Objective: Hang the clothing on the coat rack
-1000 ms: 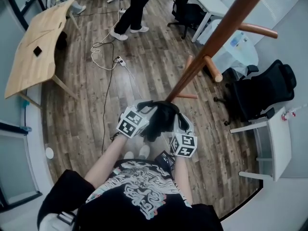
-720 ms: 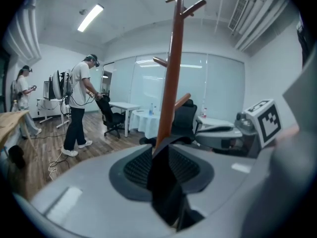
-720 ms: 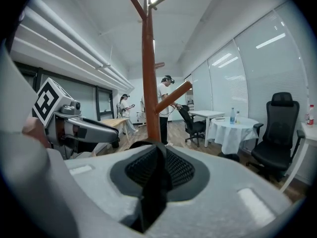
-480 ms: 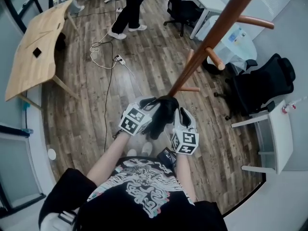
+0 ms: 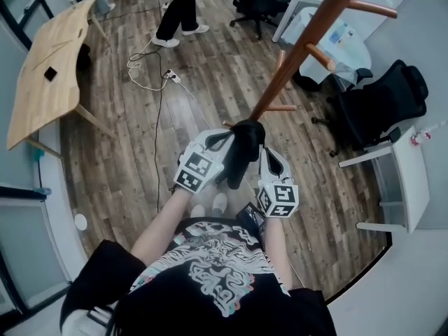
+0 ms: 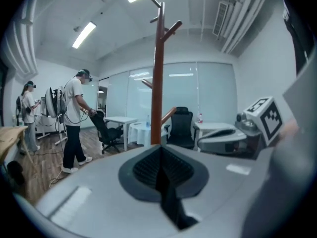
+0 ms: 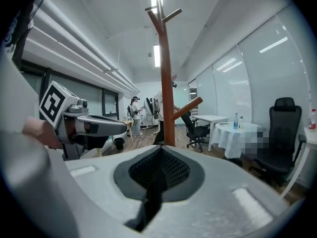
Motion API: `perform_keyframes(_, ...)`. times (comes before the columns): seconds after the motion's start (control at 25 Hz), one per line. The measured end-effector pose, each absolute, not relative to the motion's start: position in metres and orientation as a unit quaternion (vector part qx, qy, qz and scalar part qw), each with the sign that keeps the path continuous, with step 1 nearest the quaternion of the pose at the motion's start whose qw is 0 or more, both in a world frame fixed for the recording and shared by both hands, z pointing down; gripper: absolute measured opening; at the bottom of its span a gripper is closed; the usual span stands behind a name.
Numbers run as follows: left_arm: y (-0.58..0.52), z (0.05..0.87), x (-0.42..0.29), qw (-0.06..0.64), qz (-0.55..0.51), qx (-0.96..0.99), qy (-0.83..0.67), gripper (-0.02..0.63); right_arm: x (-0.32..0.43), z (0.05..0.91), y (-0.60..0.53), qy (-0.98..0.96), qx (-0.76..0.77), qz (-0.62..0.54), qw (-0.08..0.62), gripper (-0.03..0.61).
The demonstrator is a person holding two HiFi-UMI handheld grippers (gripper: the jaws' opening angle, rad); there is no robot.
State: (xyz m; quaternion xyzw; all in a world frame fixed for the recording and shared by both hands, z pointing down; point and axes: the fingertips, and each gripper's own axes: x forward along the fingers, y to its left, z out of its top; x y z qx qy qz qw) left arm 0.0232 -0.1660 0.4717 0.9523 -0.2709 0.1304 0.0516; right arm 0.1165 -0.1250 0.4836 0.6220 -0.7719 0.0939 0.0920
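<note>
In head view the L tool (image 5: 225, 141) and the R tool (image 5: 263, 154) were side by side in front of the person's chest, both pointing to 12 o'clock. The black clothing (image 5: 241, 156) hung in a bunch btw. them. The L tool was clenched on the clothing: in the left gripper view its pads were together w/ a thin dark strip of cloth caught in the seam. The R tool was the same; its jaws had just been closing, and in the right gripper view they were pressed together on a black fold. The coat rack (image 5: 308, 37), brown wood, stood just beyond the clothing at 12 o'clock. Its pole ran up toward 1 o'clock w/ several short pegs. The clothing was low near the pole's foot, apart from the upper pegs; if it touched the pole I could not tell. Around on the wood floor (image 5: 126, 159): a light wooden desk (image 5: 49, 68) at 10 o'clock, a black office chair (image 5: 381, 110) at 2 o'clock, a white desk (image 5: 402, 187) at 3 o'clock, a white cable (image 5: 150, 72) at 11 o'clock, and another person's legs (image 5: 178, 12) far at 11 o'clock.
</note>
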Motion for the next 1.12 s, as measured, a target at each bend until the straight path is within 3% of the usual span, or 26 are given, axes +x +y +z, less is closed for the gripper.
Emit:
perform_keyframes(0.36,-0.138,0.469,0.008,0.089,0.116,0.96,-0.241,-0.011,0.127,0.464,-0.086,-0.745,0.657,0.1,0.058,-0.002)
perform_keyframes(0.64,-0.132,0.46,-0.021,0.044,0.122,0.949,-0.289,-0.011,0.128,0.444,-0.067,-0.737,0.668,0.099,0.043,-0.002)
perform_keyframes(1.12,-0.13,0.444,-0.019,0.046,0.101,0.947,-0.302,-0.011,0.145,0.423,-0.06,-0.733,0.674,0.086,0.02,-0.002)
